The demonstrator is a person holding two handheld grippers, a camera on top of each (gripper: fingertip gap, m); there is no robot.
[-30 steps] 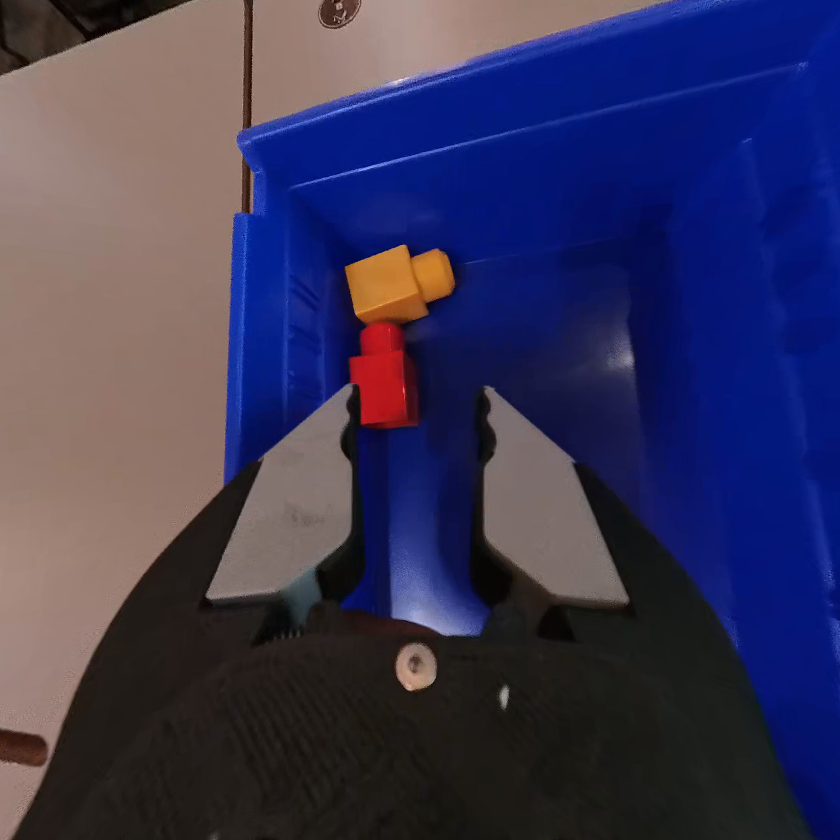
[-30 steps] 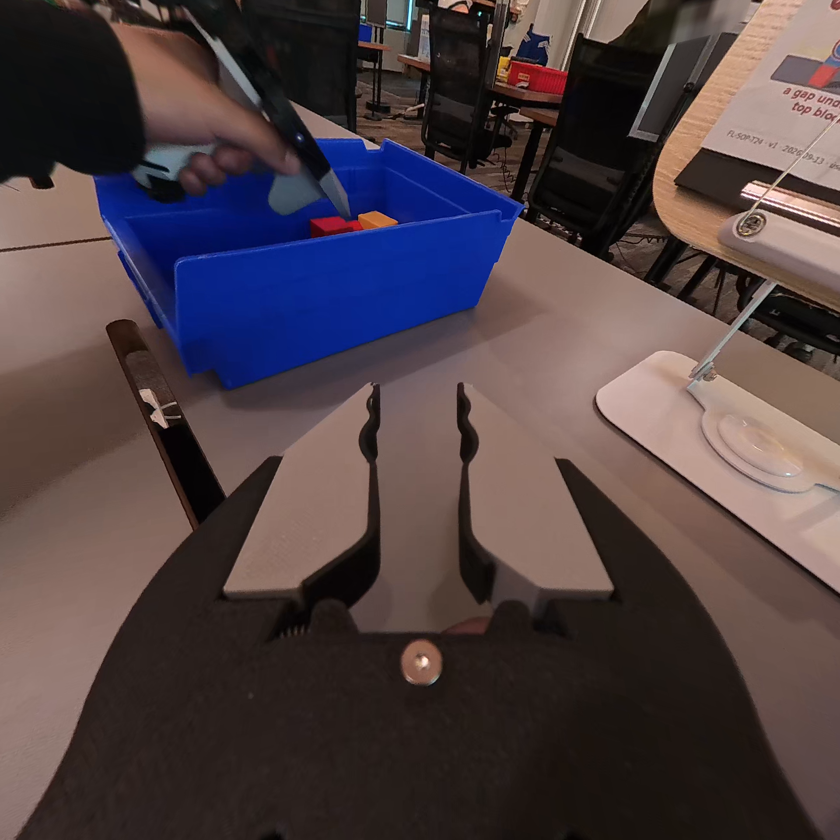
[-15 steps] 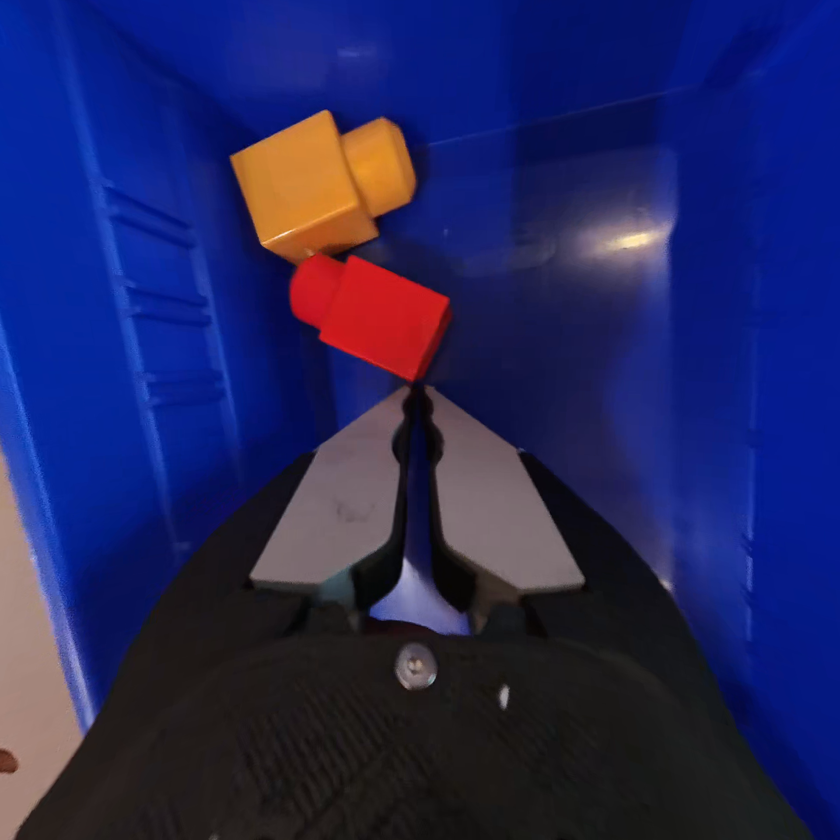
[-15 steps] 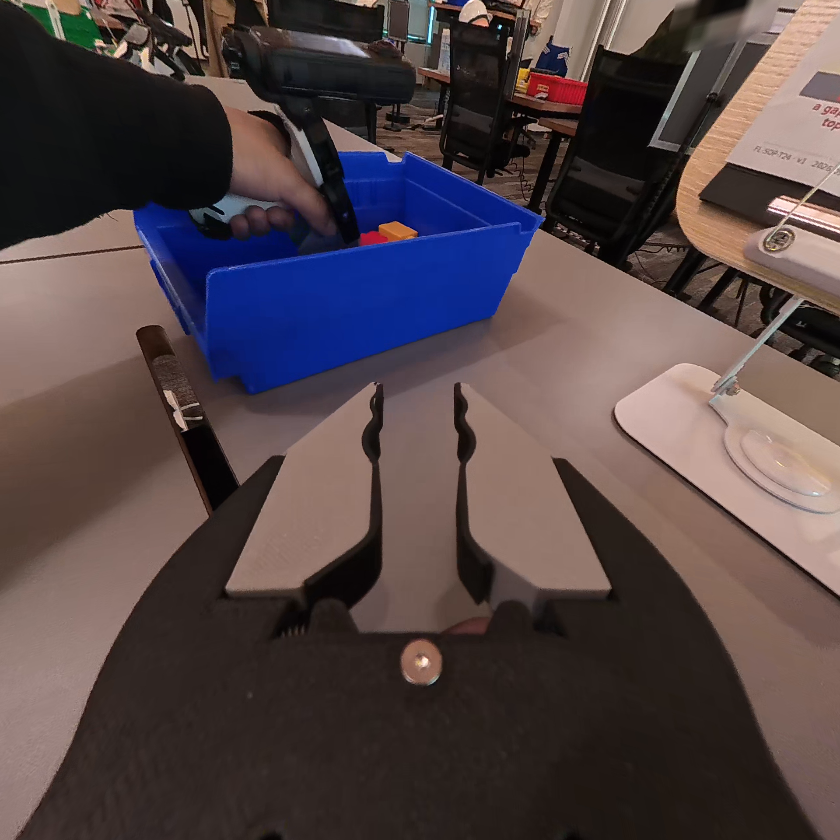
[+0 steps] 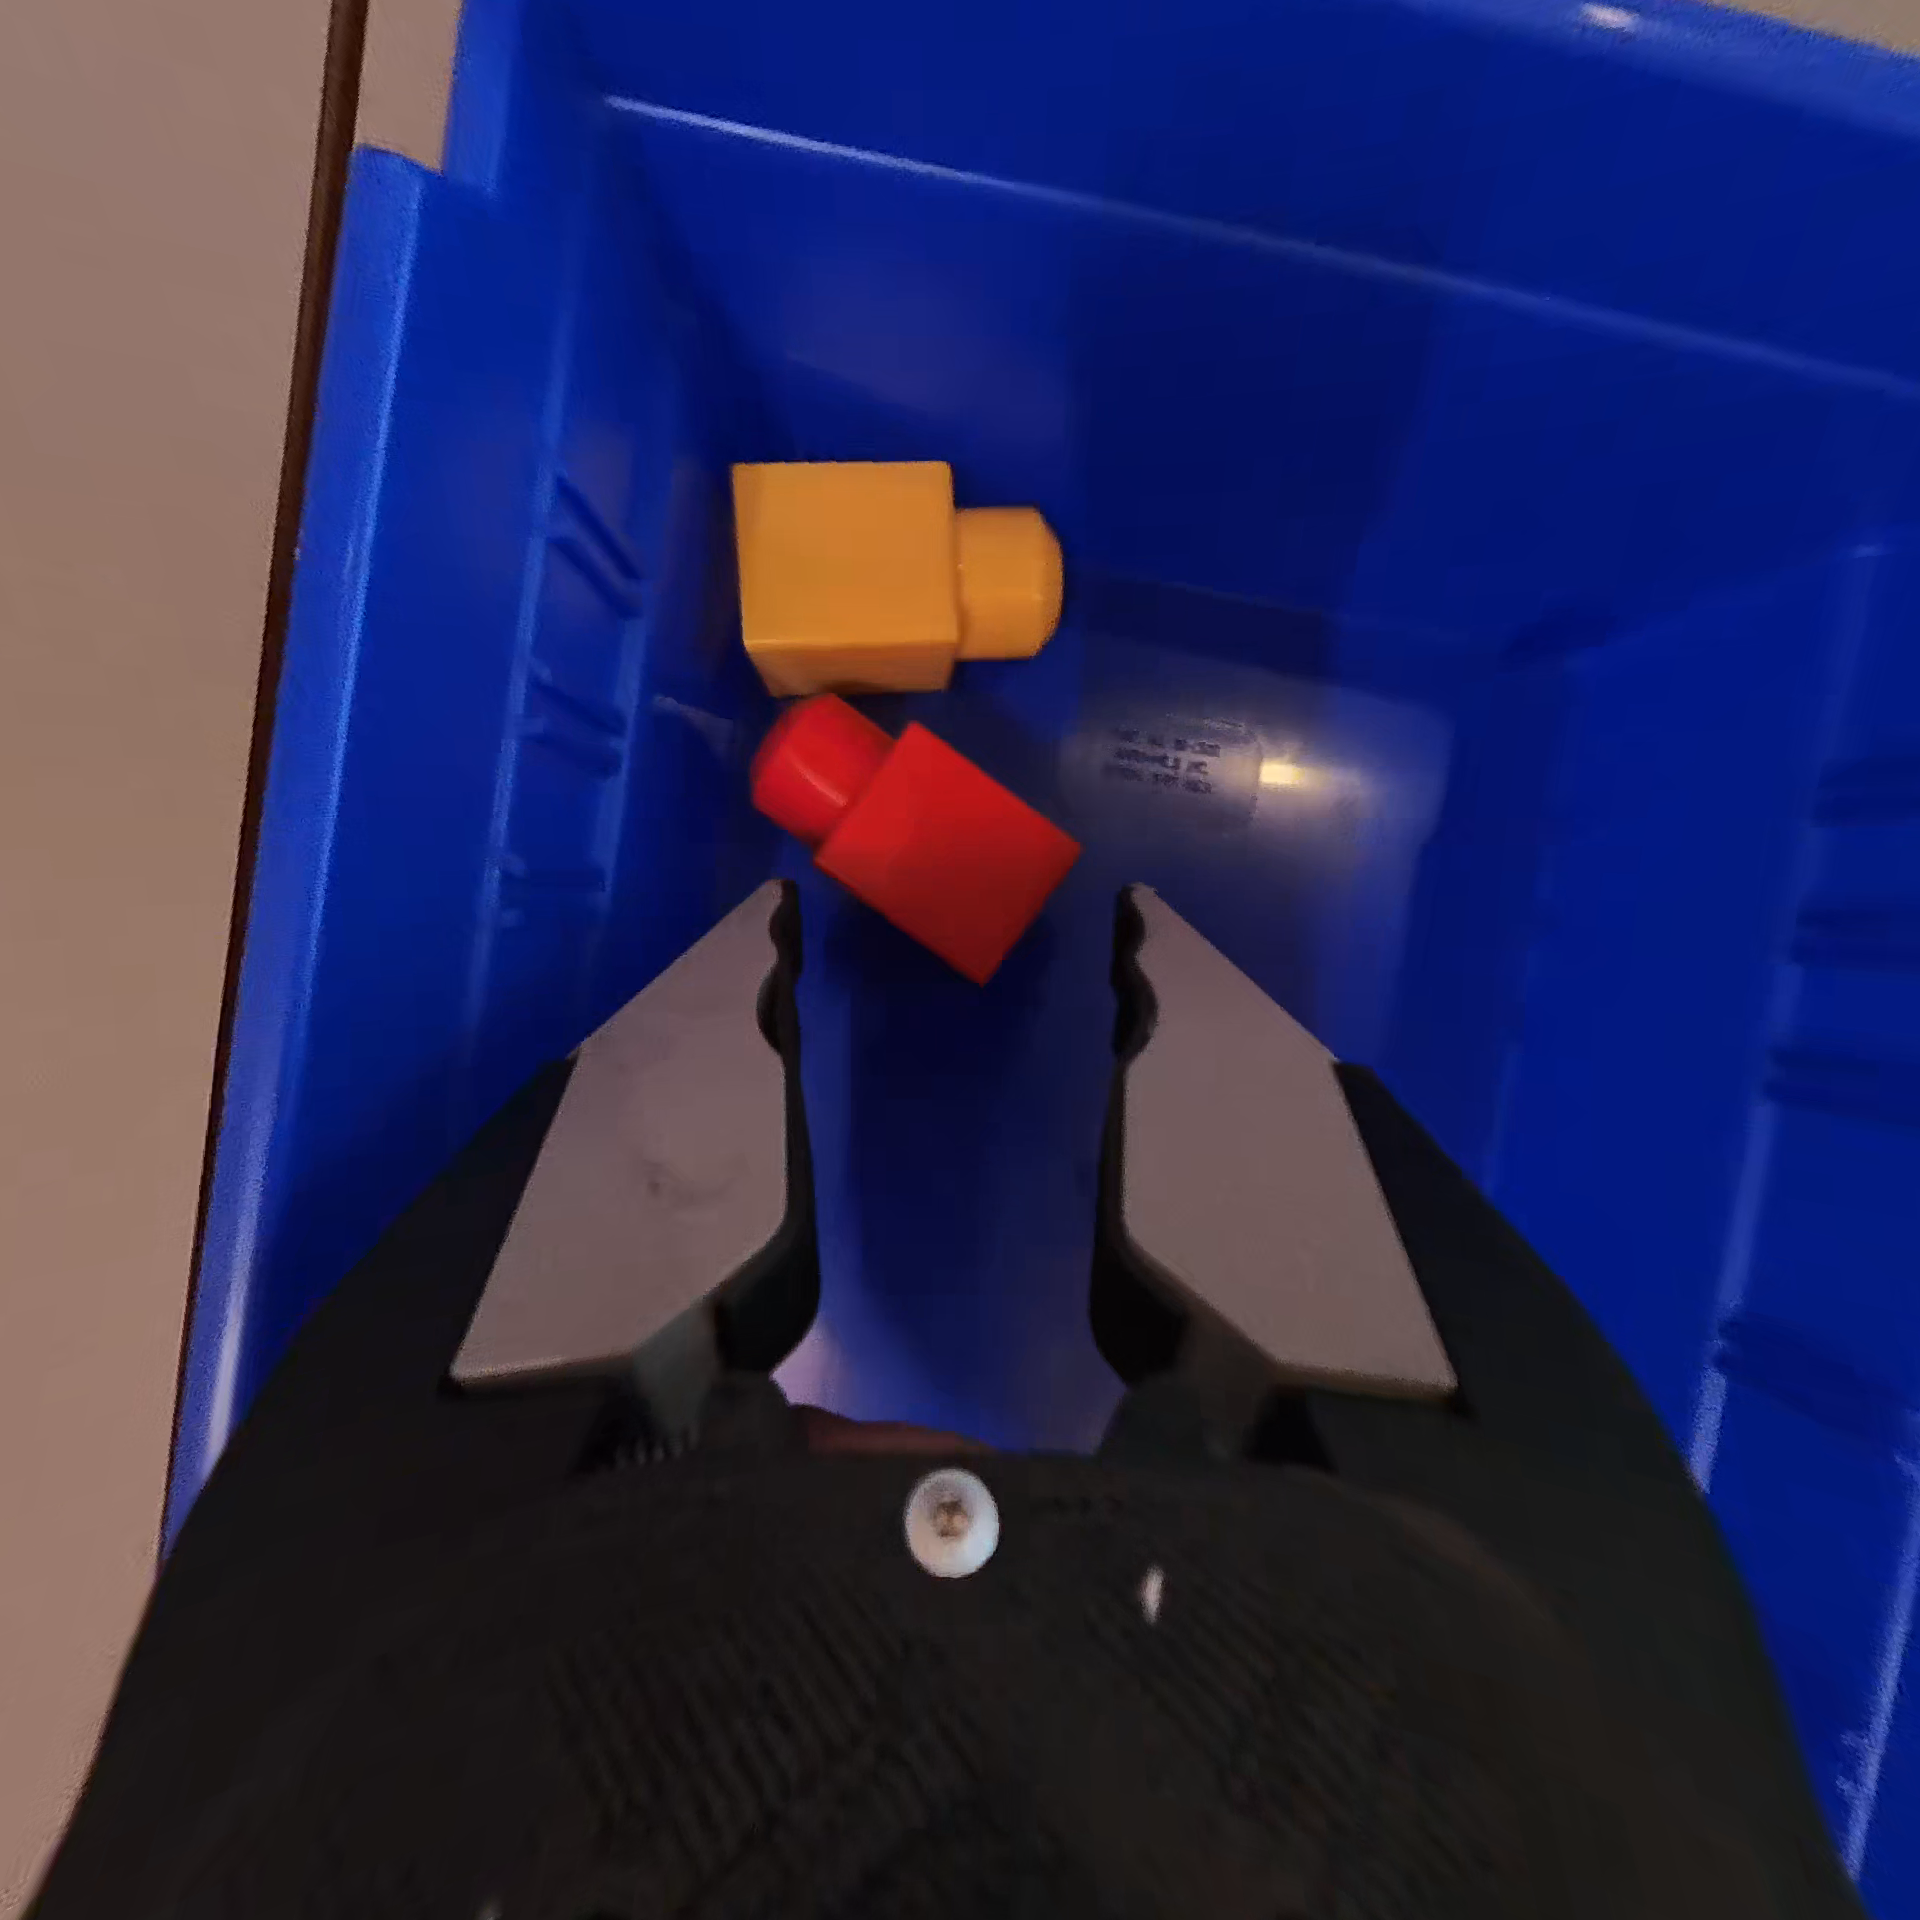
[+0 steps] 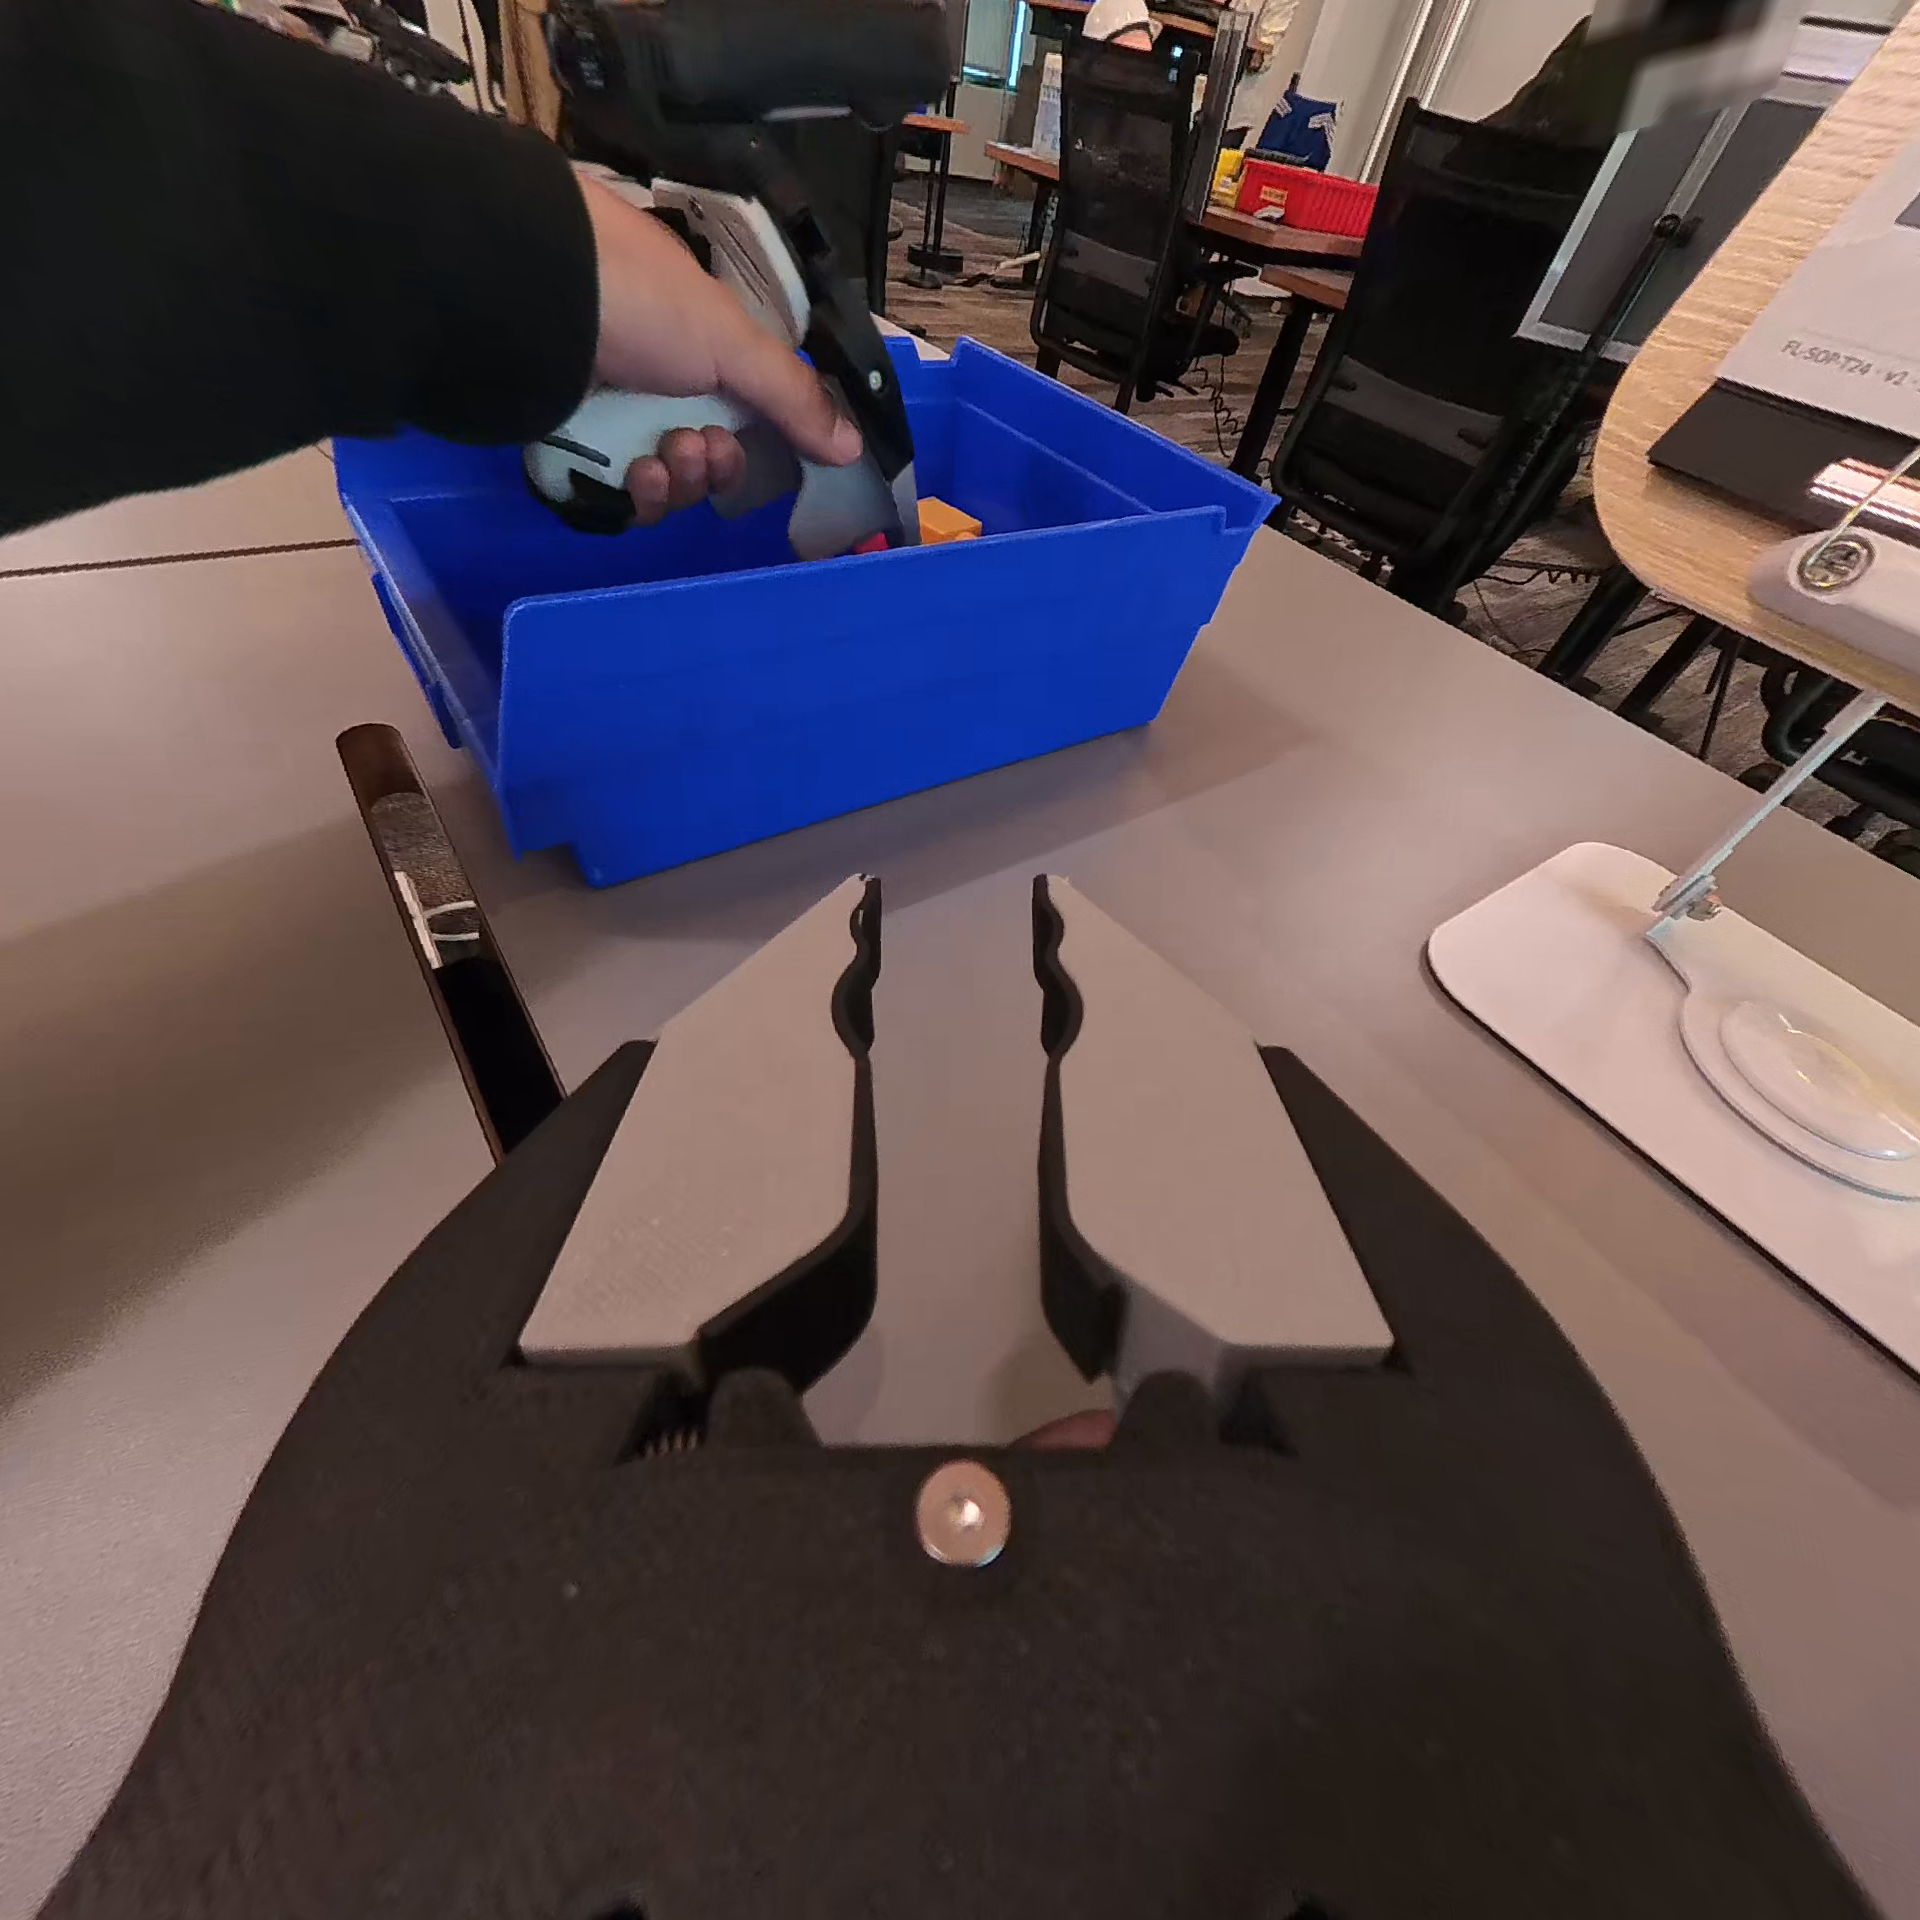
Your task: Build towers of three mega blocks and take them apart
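A red block (image 5: 925, 836) and an orange block (image 5: 883, 577) lie on their sides on the floor of a blue bin (image 5: 1351, 436), near its left wall. My left gripper (image 5: 956, 899) is open and empty inside the bin, its tips just short of the red block. In the right wrist view the bin (image 6: 831, 686) stands on the grey table with the left gripper (image 6: 868, 514) reaching into it; the orange block (image 6: 945, 520) shows beside it. My right gripper (image 6: 954, 894) is open and empty, low over the table in front of the bin.
A dark strap (image 6: 447, 935) lies on the table left of my right gripper. A white stand base (image 6: 1662, 1049) with a thin metal arm sits at the right. Chairs and desks stand beyond the table's far edge. The grippers' ends are close to 30 centimeters from one another. The orange block (image 5: 883, 577) sits 6 centimeters or so from the ends of my left fingers.
My left gripper closed near the red block, turning it on the bin floor, then opened and drew back a little. The right gripper stayed open and barely moved.
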